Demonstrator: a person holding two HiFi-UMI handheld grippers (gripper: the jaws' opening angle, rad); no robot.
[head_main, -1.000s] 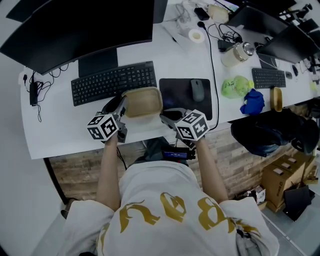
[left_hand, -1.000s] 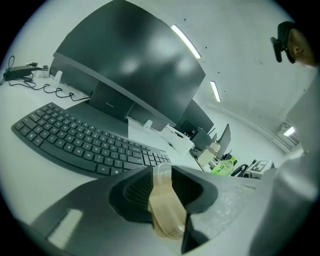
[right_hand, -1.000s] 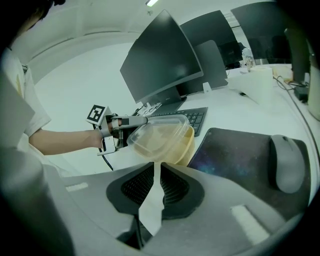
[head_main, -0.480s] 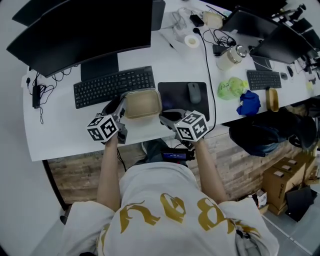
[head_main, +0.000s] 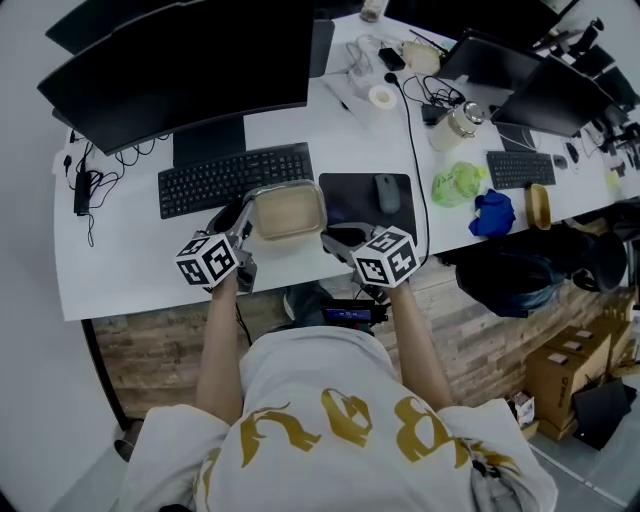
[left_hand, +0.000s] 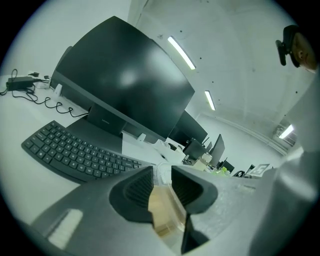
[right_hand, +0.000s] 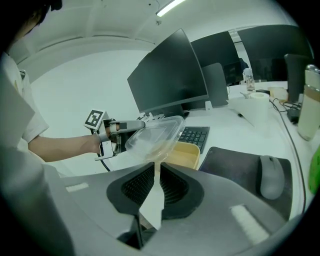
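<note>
Your left tongs (left_hand: 161, 176) were clamped on the stiff, light box (left_hand: 166, 216) rim. Your right tongs (right_hand: 156, 172) pinched the flimsy lid (right_hand: 155, 136) edge, so grip gently.

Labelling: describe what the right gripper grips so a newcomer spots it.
On the white desk, before the keyboard, left of the mouse pad, is a tan box. The clear lid tilts up over it, one edge in the right gripper; nothing else nearby is see-through.

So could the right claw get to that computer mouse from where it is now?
Probably yes: the mouse lies on the mouse pad just beyond the right claw, with nothing between them. But the claw is shut on a clear lid, so it would arrive with its grip taken.
</note>
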